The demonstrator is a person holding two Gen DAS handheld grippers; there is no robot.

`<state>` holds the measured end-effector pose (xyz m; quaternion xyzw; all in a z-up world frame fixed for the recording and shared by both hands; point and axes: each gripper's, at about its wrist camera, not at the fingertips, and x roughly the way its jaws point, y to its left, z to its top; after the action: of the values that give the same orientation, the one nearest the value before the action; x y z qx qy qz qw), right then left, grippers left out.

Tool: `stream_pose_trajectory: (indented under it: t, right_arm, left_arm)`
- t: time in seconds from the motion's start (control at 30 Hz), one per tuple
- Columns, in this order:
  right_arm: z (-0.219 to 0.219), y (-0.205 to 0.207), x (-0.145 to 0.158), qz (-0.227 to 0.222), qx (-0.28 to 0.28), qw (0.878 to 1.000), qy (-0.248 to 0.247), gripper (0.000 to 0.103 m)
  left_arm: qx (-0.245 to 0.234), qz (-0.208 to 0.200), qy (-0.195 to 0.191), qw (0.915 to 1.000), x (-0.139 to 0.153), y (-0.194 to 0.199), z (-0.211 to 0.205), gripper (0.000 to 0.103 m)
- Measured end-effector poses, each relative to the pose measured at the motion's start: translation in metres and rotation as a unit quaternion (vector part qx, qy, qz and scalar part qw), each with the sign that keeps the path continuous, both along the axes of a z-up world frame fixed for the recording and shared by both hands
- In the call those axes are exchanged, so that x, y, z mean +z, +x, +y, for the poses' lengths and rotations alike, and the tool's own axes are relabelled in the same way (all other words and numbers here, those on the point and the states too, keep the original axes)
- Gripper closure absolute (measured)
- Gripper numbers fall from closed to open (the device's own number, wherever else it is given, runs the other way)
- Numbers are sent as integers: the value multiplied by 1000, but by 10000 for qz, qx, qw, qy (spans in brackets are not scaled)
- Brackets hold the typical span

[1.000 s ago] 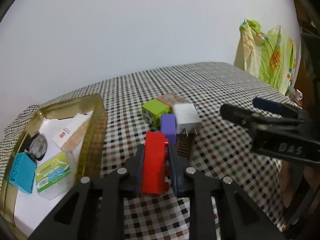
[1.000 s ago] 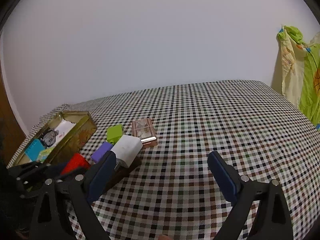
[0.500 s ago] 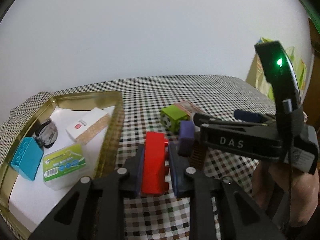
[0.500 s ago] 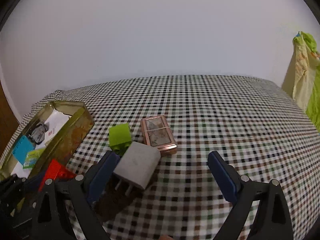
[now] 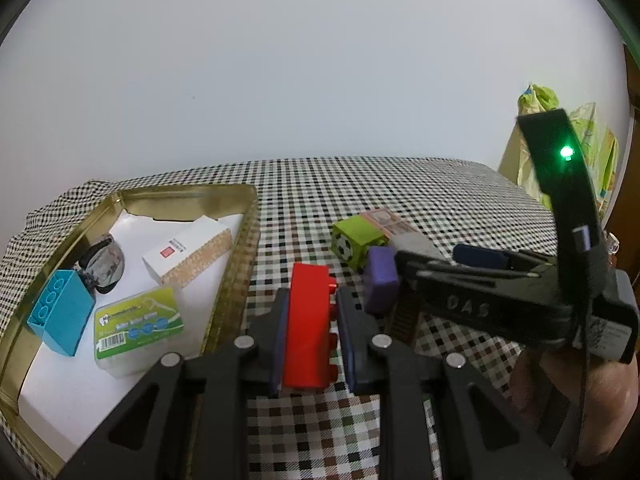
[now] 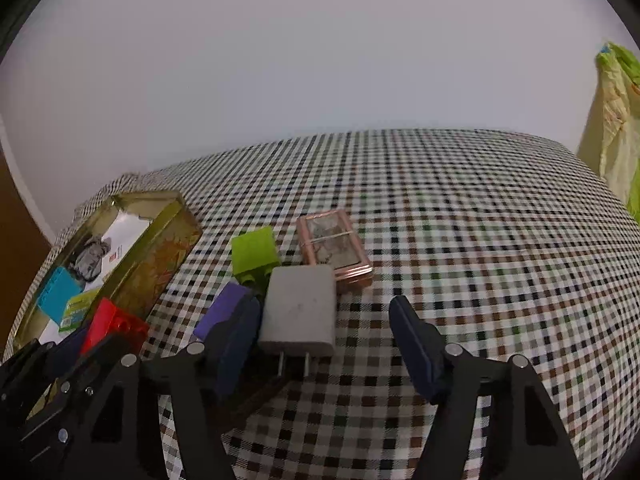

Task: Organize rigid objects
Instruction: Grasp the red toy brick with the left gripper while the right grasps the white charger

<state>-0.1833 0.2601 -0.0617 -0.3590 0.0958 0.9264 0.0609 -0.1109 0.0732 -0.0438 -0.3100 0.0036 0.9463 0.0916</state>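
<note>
My left gripper (image 5: 312,300) is shut on a red brick (image 5: 308,340), held just right of the gold tin (image 5: 240,248). A white plug charger (image 6: 300,312) lies on the checked cloth between the jaws of my right gripper (image 6: 324,312), which are closing. The left pad is against the charger's side and the right pad still stands clear of it. A purple block (image 6: 224,308), a green block (image 6: 254,250) and a rose-gold case (image 6: 334,244) lie around the charger. In the left wrist view the right gripper (image 5: 436,254) hides most of the charger (image 5: 412,240).
The tin holds a blue block (image 5: 60,316), a green floss box (image 5: 136,320), a white box (image 5: 188,248) and a watch (image 5: 102,260). A brown ridged item (image 5: 404,316) lies under the charger. A yellow-green cloth (image 6: 616,120) hangs at the far right. A hand (image 5: 600,392) holds the right gripper.
My right gripper moved left until its jaws straddle the white charger, and the jaws have narrowed. The left gripper keeps the red brick and has rolled slightly.
</note>
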Motion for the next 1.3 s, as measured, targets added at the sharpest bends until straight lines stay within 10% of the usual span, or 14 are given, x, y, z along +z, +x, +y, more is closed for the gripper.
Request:
stream_pose_trajectory:
  t: [0.2, 0.33, 1.3]
  right_arm:
    - [-14, -10, -2, -190, 146, 9990, 365, 34]
    - [-11, -14, -6, -318, 148, 9990, 278, 62]
    - [-30, 34, 25, 1082, 176, 9932, 380, 62]
  left_arm:
    - [-119, -323, 83, 9994, -7, -12, 3, 82]
    - [-113, -258, 175, 9994, -6, -9, 0, 82]
    - [236, 313, 280, 9988, 3, 9, -14, 82]
